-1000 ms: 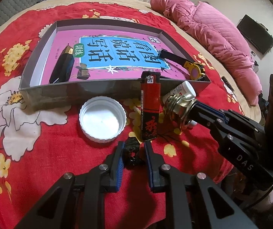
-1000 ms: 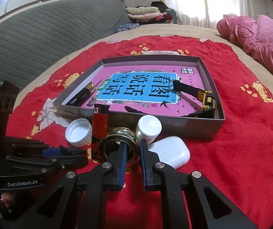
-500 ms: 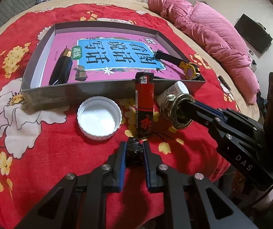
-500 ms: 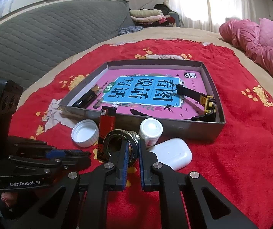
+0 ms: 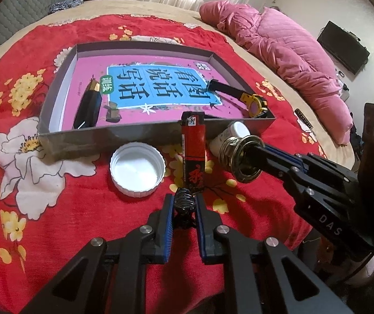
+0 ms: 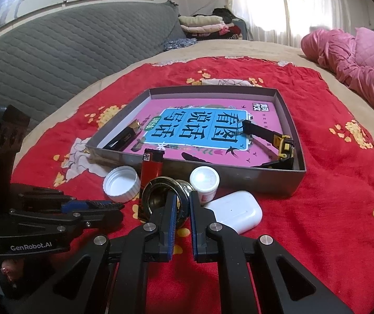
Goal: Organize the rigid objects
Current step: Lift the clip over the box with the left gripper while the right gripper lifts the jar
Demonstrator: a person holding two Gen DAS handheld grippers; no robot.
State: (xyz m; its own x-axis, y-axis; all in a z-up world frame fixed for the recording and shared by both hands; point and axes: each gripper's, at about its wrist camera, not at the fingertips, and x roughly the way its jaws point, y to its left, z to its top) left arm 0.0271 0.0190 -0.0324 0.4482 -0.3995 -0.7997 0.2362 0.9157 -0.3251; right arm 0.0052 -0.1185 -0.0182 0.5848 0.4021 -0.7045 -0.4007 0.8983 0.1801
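Jaws of the left gripper (image 5: 184, 204) clamp a black coiled hair tie (image 5: 184, 201); right gripper (image 6: 182, 204) clamps a brass threaded fitting (image 6: 167, 198), both near the grey box (image 5: 145, 136) on the bed. Step: pick-up done; next, carry into the box. Earlier, both jaws stood slightly wider.

A small black coiled piece (image 5: 184, 201) is sitting pinched between blue pads on the red cloth. A brass-coloured metal ring (image 6: 164, 196) is standing on edge, gripped at its rim. A red lighter (image 5: 192, 154), white cap (image 5: 137, 168), white bottle (image 6: 204, 183) and earbud case (image 6: 235, 212) are lying before the grey box (image 5: 103, 137).
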